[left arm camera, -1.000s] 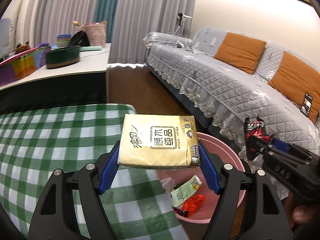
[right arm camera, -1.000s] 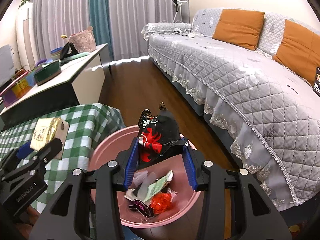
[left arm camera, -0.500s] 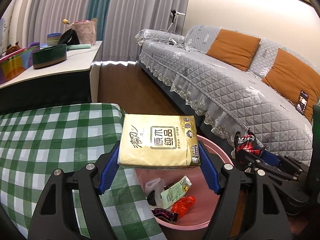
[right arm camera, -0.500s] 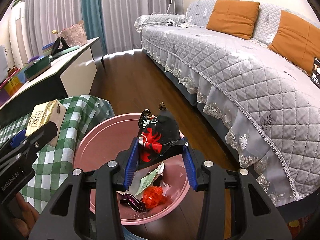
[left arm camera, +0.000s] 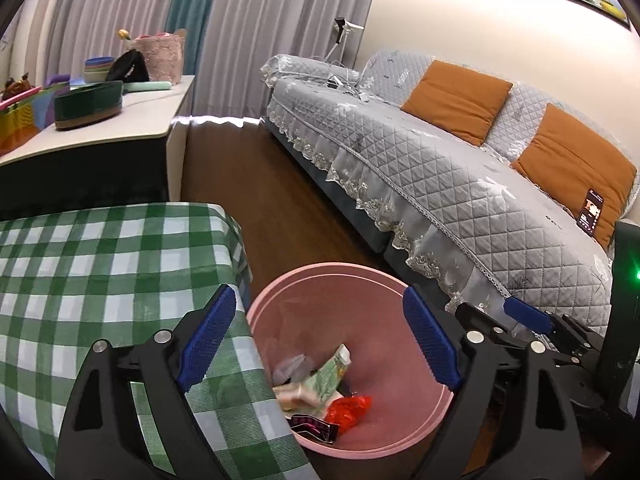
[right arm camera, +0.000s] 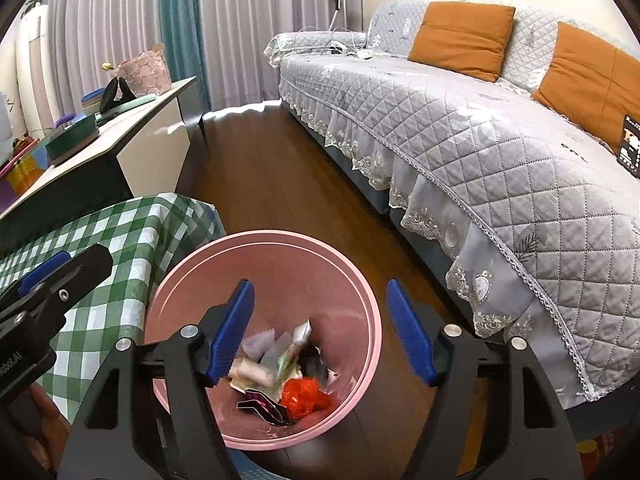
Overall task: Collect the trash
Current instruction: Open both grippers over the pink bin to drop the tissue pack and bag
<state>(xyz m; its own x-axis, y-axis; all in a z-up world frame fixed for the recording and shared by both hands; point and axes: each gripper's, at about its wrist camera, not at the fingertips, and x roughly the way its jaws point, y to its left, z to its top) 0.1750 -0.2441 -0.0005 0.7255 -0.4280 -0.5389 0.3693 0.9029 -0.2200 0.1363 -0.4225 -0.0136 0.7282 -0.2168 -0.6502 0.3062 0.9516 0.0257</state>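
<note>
A pink bin (left arm camera: 280, 296) stands on the floor beside the table; it also shows in the right wrist view (right arm camera: 280, 256). It holds several pieces of trash: a beige tissue pack (left arm camera: 294, 394), blurred in the right wrist view (right arm camera: 250, 374), a green wrapper (left arm camera: 330, 372), a red wrapper (left arm camera: 348, 408) (right arm camera: 306, 396) and a dark wrapper (right arm camera: 264, 406). My left gripper (left arm camera: 316, 336) is open and empty above the bin's near-left rim. My right gripper (right arm camera: 320, 328) is open and empty right above the bin. The right gripper shows in the left wrist view (left arm camera: 528, 320).
A table with a green checked cloth (left arm camera: 100, 264) lies left of the bin. A grey quilted sofa (left arm camera: 440, 176) with orange cushions runs along the right. A white side table (left arm camera: 120, 128) with bowls stands behind. Wooden floor (right arm camera: 272, 176) lies between.
Both grippers have opened. The tissue pack left my left gripper and the red-and-black wrapper left my right gripper; both now lie in the bin. Both grippers moved closer over the bin.
</note>
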